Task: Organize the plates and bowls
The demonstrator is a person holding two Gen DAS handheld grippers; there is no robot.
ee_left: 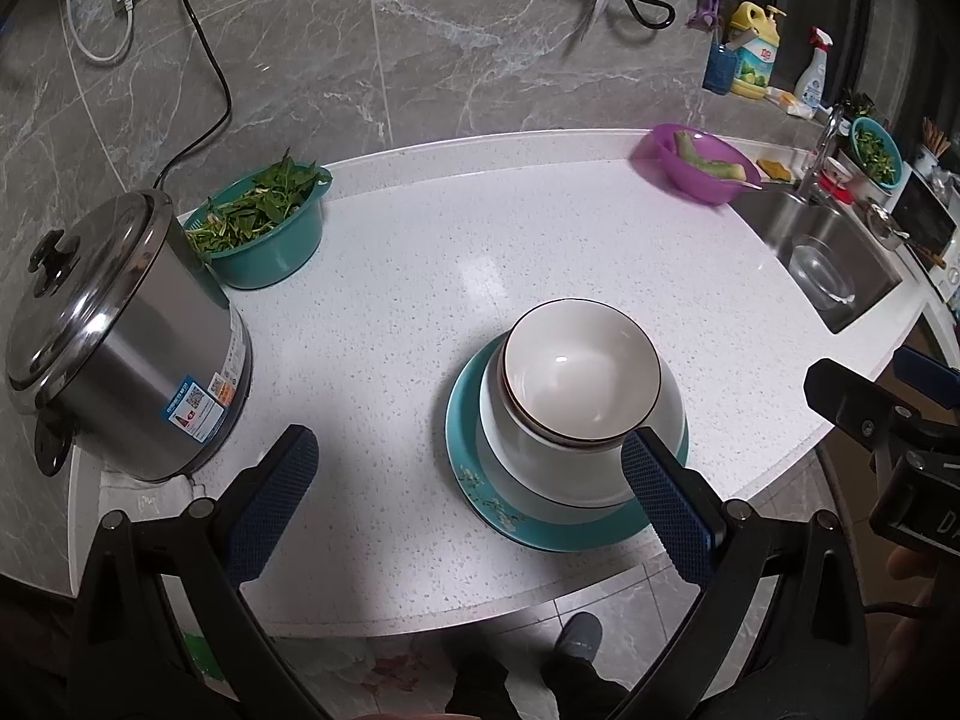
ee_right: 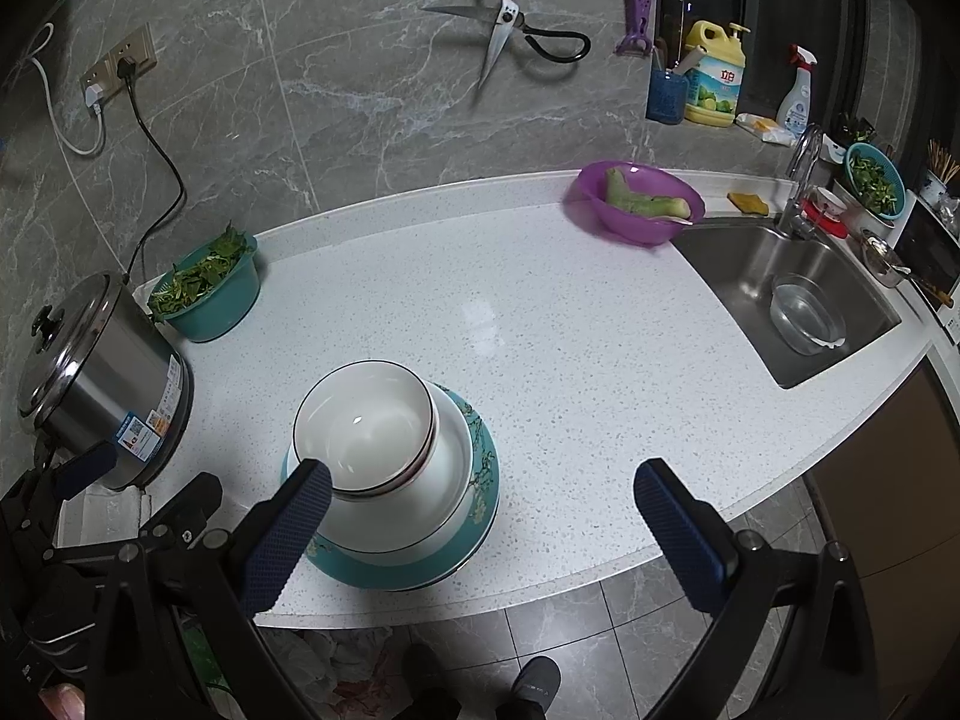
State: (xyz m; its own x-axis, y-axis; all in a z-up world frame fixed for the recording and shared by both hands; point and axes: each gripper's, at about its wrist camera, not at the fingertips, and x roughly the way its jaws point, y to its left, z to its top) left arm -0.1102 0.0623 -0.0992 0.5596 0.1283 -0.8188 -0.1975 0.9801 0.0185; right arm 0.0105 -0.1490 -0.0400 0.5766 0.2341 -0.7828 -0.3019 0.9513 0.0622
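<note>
White speckled countertop (ee_left: 420, 276), stacked bowls (ee_left: 579, 372) on teal plate (ee_left: 540, 531), seemingly untouched between both spread tongs (ee_left: 474, 510) (ee_right: 480, 534).

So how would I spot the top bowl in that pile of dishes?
On the white counter, near its front edge, a stack sits on a teal plate. The top bowl is the smallest: white inside with a thin dark rim.
</note>
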